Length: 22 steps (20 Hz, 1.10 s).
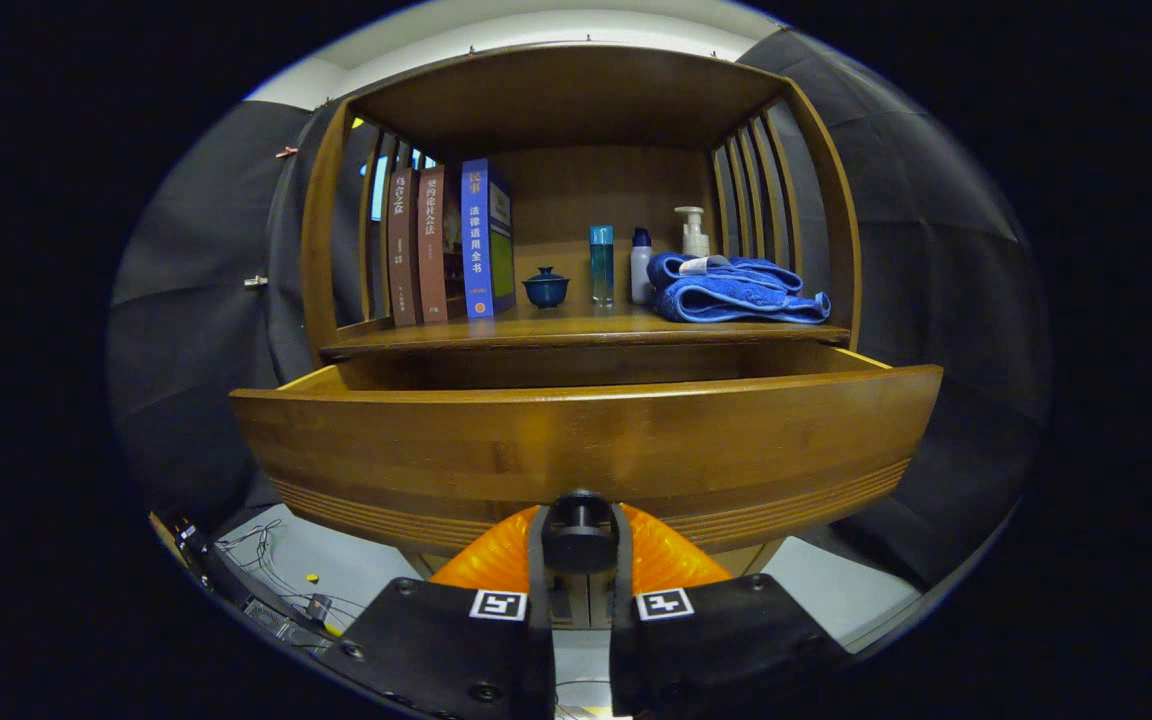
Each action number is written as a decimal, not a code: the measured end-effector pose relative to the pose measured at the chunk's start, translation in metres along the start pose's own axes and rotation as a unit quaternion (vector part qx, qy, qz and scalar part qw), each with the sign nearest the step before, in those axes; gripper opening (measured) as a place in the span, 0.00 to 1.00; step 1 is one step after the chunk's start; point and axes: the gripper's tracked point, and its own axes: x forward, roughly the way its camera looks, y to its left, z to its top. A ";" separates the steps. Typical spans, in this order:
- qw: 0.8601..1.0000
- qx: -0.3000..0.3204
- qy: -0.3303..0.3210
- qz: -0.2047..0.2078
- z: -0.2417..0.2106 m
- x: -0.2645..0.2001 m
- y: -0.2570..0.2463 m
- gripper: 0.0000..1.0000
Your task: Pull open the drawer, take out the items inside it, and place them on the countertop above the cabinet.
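I see the countertop (576, 328) carrying three books (446, 245), lidded blue cup (545, 287), three bottles (602, 263), folded blue towel (736, 290).

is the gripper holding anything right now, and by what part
Yes: the gripper is shut on the drawer, gripping its dark round knob between both orange fingers.

The drawer (586, 440) front hides its inside, and the knob (579, 533) hides the tongs' (581, 560) tips.

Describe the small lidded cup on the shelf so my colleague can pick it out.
Start at the wooden cabinet, above the pulled-out drawer whose knob the gripper clamps. On the countertop, between the blue book and the teal bottle, sits the cup: squat, dark blue, the lowest item.
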 end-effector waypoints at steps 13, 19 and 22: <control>1.000 -0.019 0.012 0.007 -0.017 -0.033 -0.001 0.29; 0.999 -0.035 -0.014 0.023 -0.003 -0.046 0.006 0.97; 0.998 -0.032 -0.045 0.032 0.028 -0.065 0.009 0.99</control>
